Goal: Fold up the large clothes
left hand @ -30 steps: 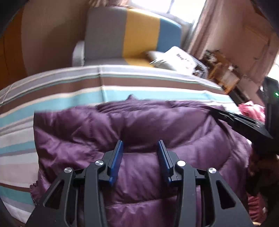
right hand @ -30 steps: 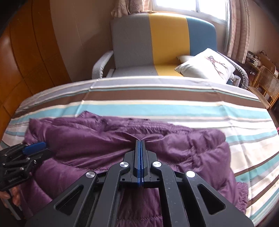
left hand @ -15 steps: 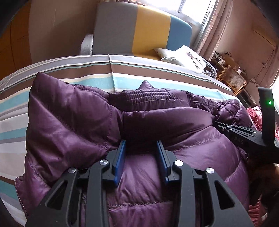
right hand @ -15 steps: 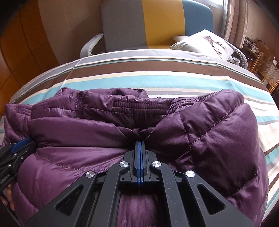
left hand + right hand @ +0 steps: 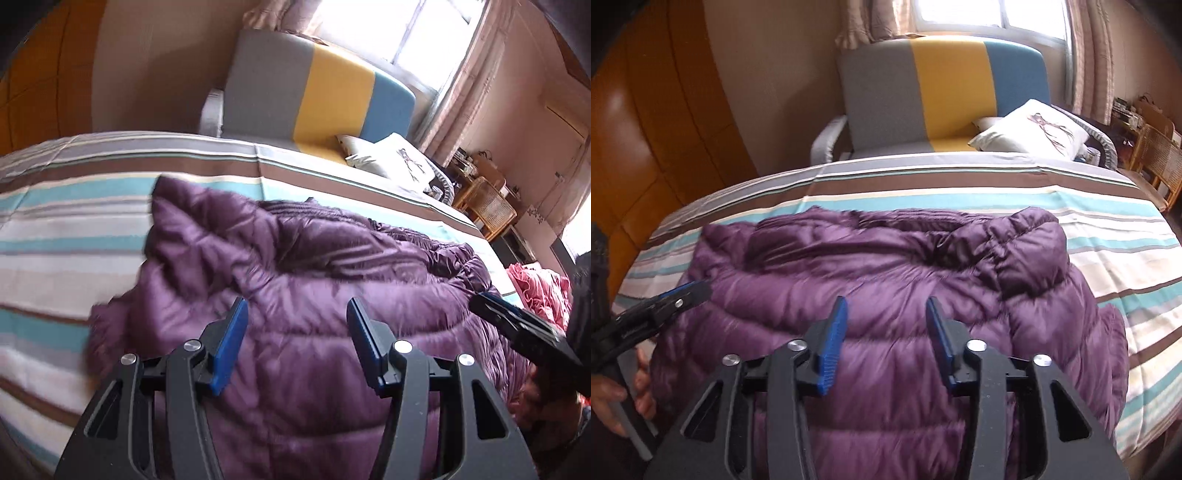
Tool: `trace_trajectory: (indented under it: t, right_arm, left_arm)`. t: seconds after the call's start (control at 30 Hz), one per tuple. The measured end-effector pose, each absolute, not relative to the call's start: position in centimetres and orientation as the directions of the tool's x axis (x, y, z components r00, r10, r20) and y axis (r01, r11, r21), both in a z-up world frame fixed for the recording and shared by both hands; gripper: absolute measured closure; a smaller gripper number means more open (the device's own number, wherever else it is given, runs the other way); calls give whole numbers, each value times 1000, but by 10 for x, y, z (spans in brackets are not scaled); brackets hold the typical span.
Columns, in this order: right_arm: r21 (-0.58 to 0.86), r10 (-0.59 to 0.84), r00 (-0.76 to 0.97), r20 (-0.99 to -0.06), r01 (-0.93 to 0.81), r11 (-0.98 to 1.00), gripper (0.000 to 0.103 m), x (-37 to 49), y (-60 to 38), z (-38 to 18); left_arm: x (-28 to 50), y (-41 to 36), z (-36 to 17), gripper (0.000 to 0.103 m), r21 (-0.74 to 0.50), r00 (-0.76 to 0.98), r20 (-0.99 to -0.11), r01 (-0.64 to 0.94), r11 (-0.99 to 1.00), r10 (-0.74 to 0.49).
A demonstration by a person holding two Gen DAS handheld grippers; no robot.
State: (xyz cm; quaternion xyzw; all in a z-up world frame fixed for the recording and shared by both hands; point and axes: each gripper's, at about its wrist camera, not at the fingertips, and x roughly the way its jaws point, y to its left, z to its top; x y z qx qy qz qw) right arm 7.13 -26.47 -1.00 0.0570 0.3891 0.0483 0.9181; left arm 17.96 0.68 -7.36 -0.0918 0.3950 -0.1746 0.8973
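A purple puffer jacket (image 5: 303, 280) lies folded over itself on the striped bed (image 5: 74, 206), collar edge toward the far side. My left gripper (image 5: 297, 325) hovers just above its near part; the jaws are opening and the blue pads (image 5: 236, 332) press on nothing. In the right wrist view the jacket (image 5: 886, 266) fills the middle. My right gripper (image 5: 886, 321) hangs over it with its jaws also opening and no cloth pinched between them. Each view shows the other gripper at its edge: the right gripper (image 5: 517, 325) by the jacket's right side, the left gripper (image 5: 665, 299) by its left side, held by a hand (image 5: 613, 398).
Beyond the bed stands a grey, yellow and blue armchair (image 5: 942, 92) with a white pillow (image 5: 1034, 129) on it. A wooden wardrobe (image 5: 646, 129) lines the left. A wicker chair (image 5: 487, 206) and a pink cloth (image 5: 535, 291) are at the right.
Both grippers let go of the jacket and drew back toward me. The right jaws, shut on a fold before, now stand apart; the left jaws widened. The jacket has settled on the bed.
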Motion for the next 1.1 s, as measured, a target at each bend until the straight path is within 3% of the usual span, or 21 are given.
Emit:
trace_trajectory:
  t: [0.17,0.63,0.9,1.1]
  right_arm:
    - [172,196,687,-699,-104,980,84,27,-250,-10]
    - [112,134,625,-769,-74,991,86,3,-234,-58]
    - [84,107,632,-768,-67,994,86,3,-230,-62]
    - [68,90,645,-759,-58,996,86,-2,-226,-58]
  left_arm:
    - [160,29,-76,47,-303,642,-673,213,929,-367]
    - [149,33,-110,48,-240,620,-720,200,950,-312]
    - [136,71,-91,47,-341,634,-682,166,925,-365]
    - [132,102,-103,47,-380,612,-700,117,918,-368]
